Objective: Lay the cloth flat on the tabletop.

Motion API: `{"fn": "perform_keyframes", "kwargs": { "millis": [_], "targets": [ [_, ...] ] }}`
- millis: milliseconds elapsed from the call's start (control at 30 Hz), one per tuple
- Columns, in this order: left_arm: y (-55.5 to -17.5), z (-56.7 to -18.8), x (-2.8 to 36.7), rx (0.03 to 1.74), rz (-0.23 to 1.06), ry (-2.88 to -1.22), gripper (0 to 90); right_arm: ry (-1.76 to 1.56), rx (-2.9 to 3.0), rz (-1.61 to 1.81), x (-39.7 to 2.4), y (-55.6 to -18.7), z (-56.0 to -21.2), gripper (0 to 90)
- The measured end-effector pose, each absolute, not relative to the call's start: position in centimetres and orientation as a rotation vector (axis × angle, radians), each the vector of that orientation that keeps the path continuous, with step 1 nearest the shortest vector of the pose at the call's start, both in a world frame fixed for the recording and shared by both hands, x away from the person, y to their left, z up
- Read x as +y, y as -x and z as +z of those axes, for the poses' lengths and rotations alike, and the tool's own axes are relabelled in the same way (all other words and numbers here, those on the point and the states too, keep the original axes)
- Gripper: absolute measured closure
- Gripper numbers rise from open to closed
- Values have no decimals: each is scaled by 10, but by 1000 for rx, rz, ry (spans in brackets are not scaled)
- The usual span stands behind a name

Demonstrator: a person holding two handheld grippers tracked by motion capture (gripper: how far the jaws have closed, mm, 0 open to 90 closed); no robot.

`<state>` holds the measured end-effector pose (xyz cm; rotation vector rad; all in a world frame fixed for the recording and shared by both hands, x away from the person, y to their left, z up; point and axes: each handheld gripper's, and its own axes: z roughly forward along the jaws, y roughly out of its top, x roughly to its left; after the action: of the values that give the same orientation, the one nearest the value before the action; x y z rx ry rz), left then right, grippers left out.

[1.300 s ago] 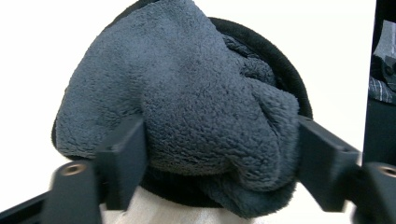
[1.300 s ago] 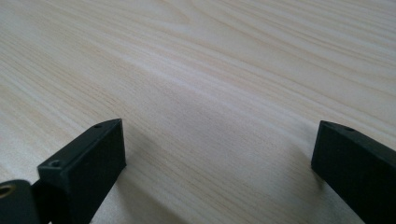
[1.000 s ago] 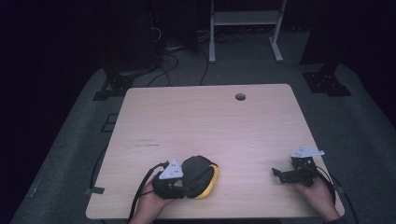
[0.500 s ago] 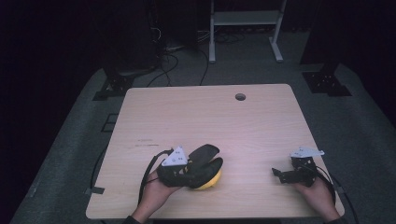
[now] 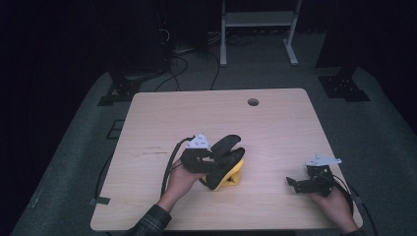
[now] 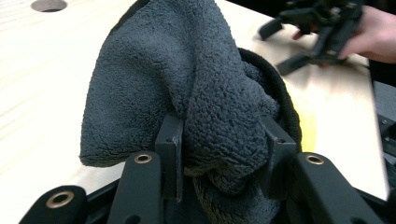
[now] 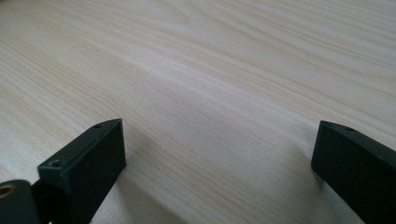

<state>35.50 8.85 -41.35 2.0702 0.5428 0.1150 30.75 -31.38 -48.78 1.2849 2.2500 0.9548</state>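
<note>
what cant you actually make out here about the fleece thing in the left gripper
- High view: the dark fleece item is small and dim; its kind and full shape stay unclear, and the left gripper covers part of it.
- Left gripper view: the fleece bulk hides most of the yellow part; the fleece's lower end is cut off by the bottom edge.
- Left gripper view: the right gripper is blurred and cut off by the top edge.

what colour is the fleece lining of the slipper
Dark grey fleece lining, clearest in the left gripper view.
</note>
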Motion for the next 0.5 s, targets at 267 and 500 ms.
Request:
{"fn": "perform_keyframes", "kwargs": {
  "millis": [267, 500],
  "targets": [
    [-396, -431, 93, 682, 189, -2074, 572, -1285, 2250, 955, -314, -308, -488, 21],
    [-406, -435, 106, 792, 206, -2053, 415, -1283, 2251, 955, -314, -307, -488, 21]
  ]
}}
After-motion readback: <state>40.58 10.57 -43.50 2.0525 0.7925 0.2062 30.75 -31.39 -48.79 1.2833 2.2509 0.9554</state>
